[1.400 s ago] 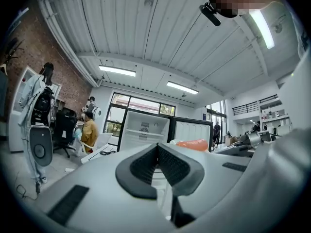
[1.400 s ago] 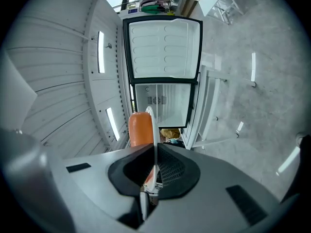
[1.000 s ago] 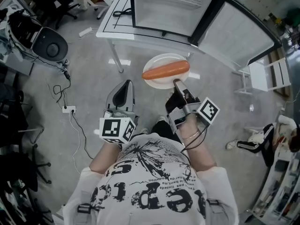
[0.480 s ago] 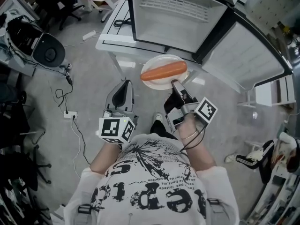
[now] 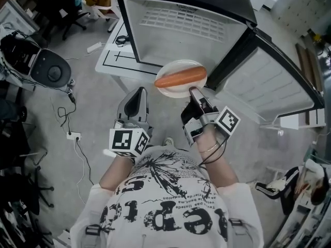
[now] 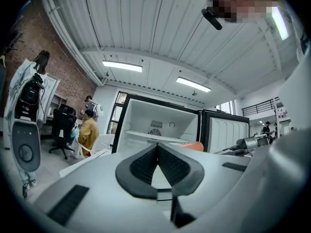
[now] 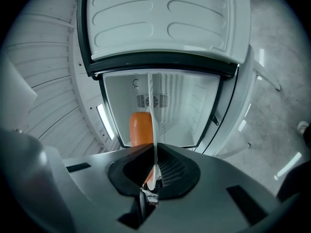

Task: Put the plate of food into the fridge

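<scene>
A white plate [image 5: 173,92] carrying a long orange carrot-like food [image 5: 181,77] hangs level just before the open fridge [image 5: 181,30]. My right gripper [image 5: 194,93] is shut on the plate's near rim. In the right gripper view the plate [image 7: 151,101] shows edge-on between the pads, with the orange food [image 7: 141,127] to its left and the fridge's white inside [image 7: 189,106] behind. My left gripper [image 5: 135,98] is lower left of the plate, shut with nothing in it. Its own view shows the fridge [image 6: 155,125] ahead and a bit of the orange food [image 6: 194,146].
The fridge door [image 5: 269,71] stands swung out to the right. The fridge rests on a white table [image 5: 111,61]. A grey round machine [image 5: 46,71] and a power strip [image 5: 72,136] with cables lie on the floor at left. People [image 6: 90,130] sit far off.
The fridge has come closer and lower in the head view. The plate, still held by my right gripper, now overlaps the fridge's opening instead of the floor before the table.
</scene>
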Action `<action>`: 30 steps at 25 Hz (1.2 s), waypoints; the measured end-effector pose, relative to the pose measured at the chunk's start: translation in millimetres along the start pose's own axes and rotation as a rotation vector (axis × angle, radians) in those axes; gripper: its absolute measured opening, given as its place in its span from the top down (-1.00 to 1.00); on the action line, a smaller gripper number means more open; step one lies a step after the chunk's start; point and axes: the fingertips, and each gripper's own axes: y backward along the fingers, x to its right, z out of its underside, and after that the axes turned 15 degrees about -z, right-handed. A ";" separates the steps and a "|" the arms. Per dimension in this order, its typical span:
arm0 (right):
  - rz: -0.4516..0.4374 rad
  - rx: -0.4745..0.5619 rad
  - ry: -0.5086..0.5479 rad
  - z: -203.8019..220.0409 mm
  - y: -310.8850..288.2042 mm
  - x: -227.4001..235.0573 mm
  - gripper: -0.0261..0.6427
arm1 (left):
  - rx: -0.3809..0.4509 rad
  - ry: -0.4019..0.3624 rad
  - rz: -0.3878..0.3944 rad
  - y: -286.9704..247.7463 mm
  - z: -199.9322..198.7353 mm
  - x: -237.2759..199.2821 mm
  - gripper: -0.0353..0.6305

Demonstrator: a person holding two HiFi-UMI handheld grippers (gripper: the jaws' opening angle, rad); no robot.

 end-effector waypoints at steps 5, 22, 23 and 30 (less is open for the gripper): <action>0.005 0.007 -0.007 -20.3 -15.7 7.4 0.87 | -0.004 -0.009 0.009 -31.1 0.4 5.6 0.87; -0.002 0.214 0.053 -44.6 -77.7 2.6 0.87 | -0.029 -0.013 0.203 -142.5 -24.8 -21.9 0.87; -0.004 0.228 0.058 -45.3 -79.7 1.6 0.87 | -0.031 -0.011 0.216 -147.9 -25.5 -22.6 0.87; -0.005 0.311 0.101 -57.4 -99.0 -5.9 0.87 | -0.044 -0.011 0.314 -178.2 -26.8 -20.7 0.87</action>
